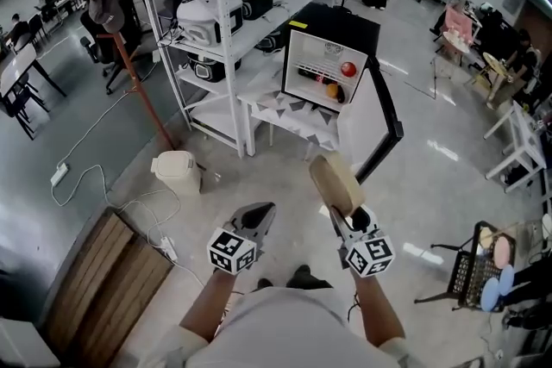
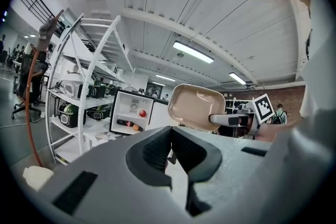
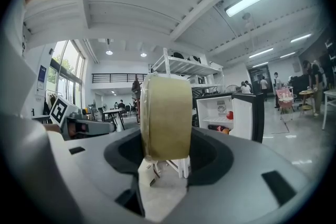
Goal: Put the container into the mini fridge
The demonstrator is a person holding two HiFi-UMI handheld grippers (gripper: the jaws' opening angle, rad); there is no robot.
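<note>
The beige oval container (image 1: 335, 179) stands on edge between the jaws of my right gripper (image 1: 341, 211), which is shut on it. In the right gripper view the container (image 3: 165, 115) fills the middle and hides the fingertips of that gripper (image 3: 165, 150). The mini fridge (image 1: 329, 69) sits ahead on a low white table, its door (image 1: 385, 112) swung open to the right, with a red ball and a few small items inside. My left gripper (image 1: 263, 215) hangs level beside the right one, shut and holding nothing. From the left gripper (image 2: 170, 136) I see the container's hollow side (image 2: 197, 107) and the fridge (image 2: 131, 111).
A tall white shelving rack (image 1: 226, 21) with appliances stands left of the fridge. A white bin (image 1: 177, 171) and an orange pole (image 1: 138, 95) are on the floor at left, a wooden pallet (image 1: 103, 280) nearer. A black wire rack (image 1: 476, 271) stands at right. People work in the background.
</note>
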